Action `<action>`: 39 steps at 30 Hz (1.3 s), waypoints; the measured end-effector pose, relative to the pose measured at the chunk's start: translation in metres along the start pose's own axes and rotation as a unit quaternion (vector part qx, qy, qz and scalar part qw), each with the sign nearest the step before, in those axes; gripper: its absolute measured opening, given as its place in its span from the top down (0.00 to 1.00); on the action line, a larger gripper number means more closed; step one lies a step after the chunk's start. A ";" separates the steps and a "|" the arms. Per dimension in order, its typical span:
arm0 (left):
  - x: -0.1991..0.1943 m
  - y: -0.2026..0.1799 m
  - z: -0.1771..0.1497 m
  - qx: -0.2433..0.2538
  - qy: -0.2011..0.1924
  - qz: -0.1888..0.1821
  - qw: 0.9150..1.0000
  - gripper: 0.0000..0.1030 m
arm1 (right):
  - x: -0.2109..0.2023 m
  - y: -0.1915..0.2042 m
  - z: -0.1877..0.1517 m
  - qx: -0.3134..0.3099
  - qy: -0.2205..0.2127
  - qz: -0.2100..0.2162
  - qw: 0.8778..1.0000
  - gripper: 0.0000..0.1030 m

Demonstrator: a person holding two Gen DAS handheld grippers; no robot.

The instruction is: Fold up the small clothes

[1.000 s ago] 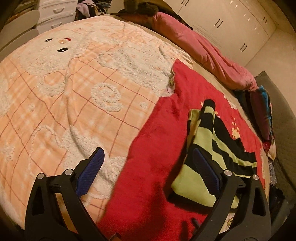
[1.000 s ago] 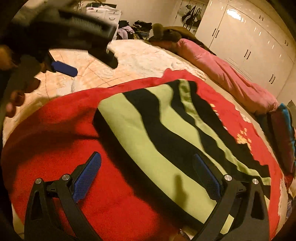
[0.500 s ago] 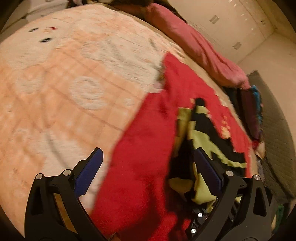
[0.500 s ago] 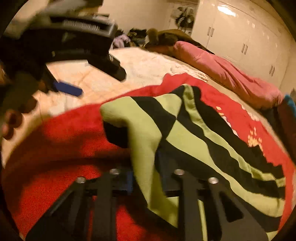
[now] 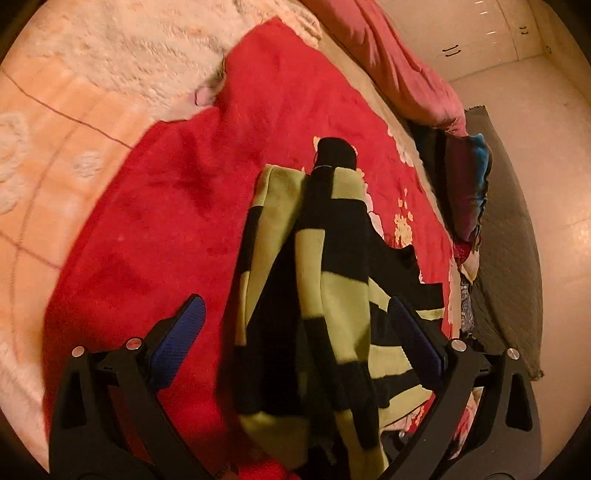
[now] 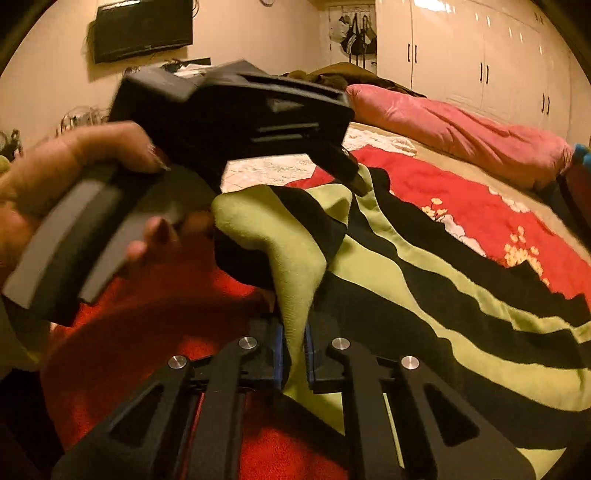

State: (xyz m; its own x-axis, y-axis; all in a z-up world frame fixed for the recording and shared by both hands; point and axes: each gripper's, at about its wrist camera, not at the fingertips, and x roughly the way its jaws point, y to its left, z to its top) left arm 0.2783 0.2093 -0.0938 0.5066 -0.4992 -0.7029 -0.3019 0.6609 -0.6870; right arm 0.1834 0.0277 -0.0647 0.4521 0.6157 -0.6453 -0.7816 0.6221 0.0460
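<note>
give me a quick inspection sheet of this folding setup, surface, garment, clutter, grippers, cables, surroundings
surface: bed with a red blanket over a peach patterned bedspread.
job's things: green and black striped garment on the red blanket, one edge lifted and bunched.
clutter: pink duvet along the far side; dark clothes piled at the bed's edge.
grippers: right hand-held gripper shut on the garment's lifted edge; left hand-held gripper open above the garment, pads not touching it.
cables: tangle of wires by the wall under the television, away from the bed.
surroundings: white wardrobe doors, bags hanging on the wall, grey floor mat.
</note>
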 end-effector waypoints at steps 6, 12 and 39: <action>0.018 -0.010 0.003 0.015 0.026 -0.003 1.000 0.42 | -0.001 -0.001 -0.003 0.001 -0.002 0.000 1.000 0.92; 0.017 -0.012 -0.002 0.023 0.008 0.016 1.000 0.74 | 0.005 -0.006 -0.004 0.011 0.008 0.008 1.000 0.86; -0.009 -0.121 -0.035 0.084 -0.038 -0.009 0.996 0.81 | -0.086 -0.061 0.006 0.100 -0.039 -0.003 0.994 0.93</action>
State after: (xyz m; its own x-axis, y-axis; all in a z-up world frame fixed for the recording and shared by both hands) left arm 0.2823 0.1139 -0.0105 0.5728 -0.4718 -0.6704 -0.1566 0.7398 -0.6544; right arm 0.1951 -0.0606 -0.0074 0.4954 0.6420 -0.5851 -0.6813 0.7051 0.1968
